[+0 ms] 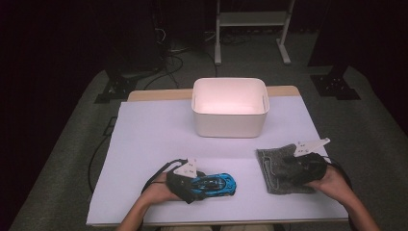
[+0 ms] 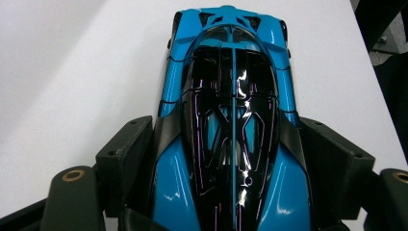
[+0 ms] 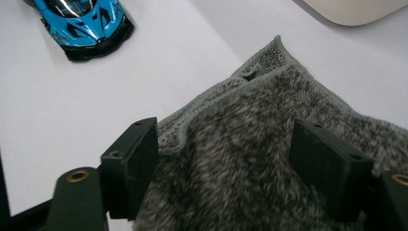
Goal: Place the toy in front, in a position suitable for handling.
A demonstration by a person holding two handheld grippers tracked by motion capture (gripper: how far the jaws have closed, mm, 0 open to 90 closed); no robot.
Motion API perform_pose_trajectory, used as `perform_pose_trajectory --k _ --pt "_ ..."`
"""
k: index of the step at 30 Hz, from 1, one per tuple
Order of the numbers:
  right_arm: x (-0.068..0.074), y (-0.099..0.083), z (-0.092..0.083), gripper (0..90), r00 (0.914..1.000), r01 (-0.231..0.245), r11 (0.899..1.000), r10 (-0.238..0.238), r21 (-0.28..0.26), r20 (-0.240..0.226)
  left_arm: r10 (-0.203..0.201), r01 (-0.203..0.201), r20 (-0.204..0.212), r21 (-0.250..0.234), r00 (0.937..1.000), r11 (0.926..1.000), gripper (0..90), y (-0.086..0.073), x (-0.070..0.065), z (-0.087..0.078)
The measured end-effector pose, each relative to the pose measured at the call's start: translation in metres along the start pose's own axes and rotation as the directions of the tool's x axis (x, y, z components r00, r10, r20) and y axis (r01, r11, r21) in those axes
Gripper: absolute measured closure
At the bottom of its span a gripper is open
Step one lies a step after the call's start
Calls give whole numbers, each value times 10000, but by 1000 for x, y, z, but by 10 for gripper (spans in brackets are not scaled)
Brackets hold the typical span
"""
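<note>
White surface (image 1: 144, 139) lay under a dark room, carrying a white bin (image 1: 230, 107) at the far middle. Near the right front sat a folded grey towel (image 1: 276, 171); the right gripper (image 3: 231, 159) stood over it, jaws wide, pads not pressing. At the left front, the left gripper (image 2: 226, 159) clasped a blue toy car (image 2: 231, 120) by its flanks.

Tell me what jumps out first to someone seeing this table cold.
The bright blue toy car at the near left, gripped across its body by the left gripper. At the near right lies a grey cloth, with the right gripper over it and its jaws spread across the fabric. Behind both, a white bin stands at the middle of the table.
</note>
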State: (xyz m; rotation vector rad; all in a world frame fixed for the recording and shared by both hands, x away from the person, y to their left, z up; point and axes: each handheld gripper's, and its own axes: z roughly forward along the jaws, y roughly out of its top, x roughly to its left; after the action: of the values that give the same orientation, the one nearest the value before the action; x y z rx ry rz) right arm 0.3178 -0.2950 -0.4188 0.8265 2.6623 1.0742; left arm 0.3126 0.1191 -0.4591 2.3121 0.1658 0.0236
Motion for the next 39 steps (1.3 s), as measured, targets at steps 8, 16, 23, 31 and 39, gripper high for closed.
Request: perform_pose_trajectory --k 8,16,23,31,39 --pt "-8 17 28 316 9998 215 9967 -215 786 -7 -6 6 9 -21 10000 10000 236 0 0 0" --pt "-6 20 46 599 9982 327 9875 -401 1541 452 -157 157 53 -76 9999 9998 234 -1 1 0" --pt "-5 20 44 810 9990 348 9881 -388 1500 235 -437 439 57 -250 9990 9987 212 -1 1 -8" --pt "-6 23 36 819 9995 299 9903 -301 1358 -4 -445 444 -61 -112 9990 9989 192 -4 1 -11" --pt "8 44 16 821 9969 582 9978 -564 329 -544 -518 517 -34 -124 9987 9986 191 -5 1 -15"
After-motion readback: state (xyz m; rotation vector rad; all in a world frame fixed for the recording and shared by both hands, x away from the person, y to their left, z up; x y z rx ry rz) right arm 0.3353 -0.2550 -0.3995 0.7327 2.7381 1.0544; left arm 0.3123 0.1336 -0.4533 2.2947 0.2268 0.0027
